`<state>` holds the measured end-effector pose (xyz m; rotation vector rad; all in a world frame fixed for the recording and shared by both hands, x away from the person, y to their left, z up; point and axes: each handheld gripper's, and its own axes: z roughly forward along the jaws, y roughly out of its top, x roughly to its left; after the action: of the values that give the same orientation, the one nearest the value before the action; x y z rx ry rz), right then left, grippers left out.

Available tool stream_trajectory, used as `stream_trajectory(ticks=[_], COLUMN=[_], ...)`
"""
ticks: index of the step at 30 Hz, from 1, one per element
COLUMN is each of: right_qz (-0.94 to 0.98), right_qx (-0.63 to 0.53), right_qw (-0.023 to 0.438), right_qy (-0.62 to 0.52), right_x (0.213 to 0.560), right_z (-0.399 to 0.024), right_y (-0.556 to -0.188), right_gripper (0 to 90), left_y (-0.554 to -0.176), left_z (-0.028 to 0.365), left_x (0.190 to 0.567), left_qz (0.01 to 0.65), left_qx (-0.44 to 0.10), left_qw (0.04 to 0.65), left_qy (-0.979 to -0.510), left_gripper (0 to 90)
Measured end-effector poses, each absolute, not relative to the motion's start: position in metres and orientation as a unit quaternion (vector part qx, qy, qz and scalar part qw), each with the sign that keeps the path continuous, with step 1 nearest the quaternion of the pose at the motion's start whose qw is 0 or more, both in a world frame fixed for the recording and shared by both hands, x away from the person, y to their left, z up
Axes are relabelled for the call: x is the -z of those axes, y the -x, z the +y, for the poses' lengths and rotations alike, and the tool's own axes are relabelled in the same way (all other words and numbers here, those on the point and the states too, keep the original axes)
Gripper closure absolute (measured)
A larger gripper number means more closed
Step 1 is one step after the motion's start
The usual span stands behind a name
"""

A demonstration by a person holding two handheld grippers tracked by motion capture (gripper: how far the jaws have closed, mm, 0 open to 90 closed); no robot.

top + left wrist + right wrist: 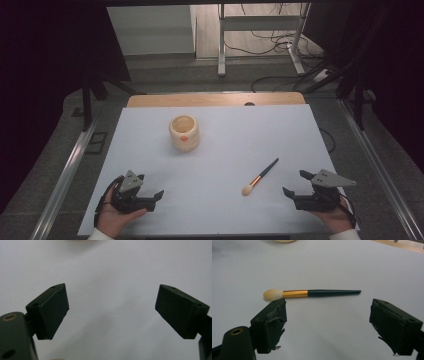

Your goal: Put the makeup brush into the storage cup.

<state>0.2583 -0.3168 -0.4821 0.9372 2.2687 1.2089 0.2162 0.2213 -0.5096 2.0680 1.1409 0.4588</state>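
Near our edge of the white table (150, 150), we are holding both claws low. Our right claw (298, 183) is gaping with its jaws spread, pinching nothing. Just ahead of it and to its left a brush (259, 177) is lying flat, cream tuft (272, 294) toward us, gold band (295, 293) next, dark handle (334, 292) pointing away to the right. Our left claw (149, 186) is gaping too, over bare table. Farther back, left of centre, a cream cup (184, 133) is standing upright, well apart from the brush.

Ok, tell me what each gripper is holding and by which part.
Nothing is held. The left gripper and right gripper are both open, and the brush lies untouched on the table.
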Motion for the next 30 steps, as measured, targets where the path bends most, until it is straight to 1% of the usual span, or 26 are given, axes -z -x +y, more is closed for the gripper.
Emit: stream_trajectory(ticks=[22,27,30], right_qz=[0.816,0.82,0.819], right_qx=[-0.434,-0.422,-0.424], right_qw=[0.197,0.215,0.205], right_qy=[-0.328,-0.322,-0.328], right_x=[0.4849,0.4839,0.4836], right_z=[-0.3171,-0.3176,-0.3165], right_y=[-0.2602,-0.2576,-0.2591], right_gripper=[14.3,12.9,11.9], left_y=[-0.2151,-0.2153,-0.2146], left_z=[0.2187,0.2178,0.2197], left_x=[0.5079,0.5094,0.5088], left_qz=[0.444,0.436,0.439], left_qx=[-0.176,-0.176,-0.176], left_qw=[0.363,0.36,0.361], left_qy=[-0.8,-0.806,-0.804], left_gripper=[12.1,12.1,12.1])
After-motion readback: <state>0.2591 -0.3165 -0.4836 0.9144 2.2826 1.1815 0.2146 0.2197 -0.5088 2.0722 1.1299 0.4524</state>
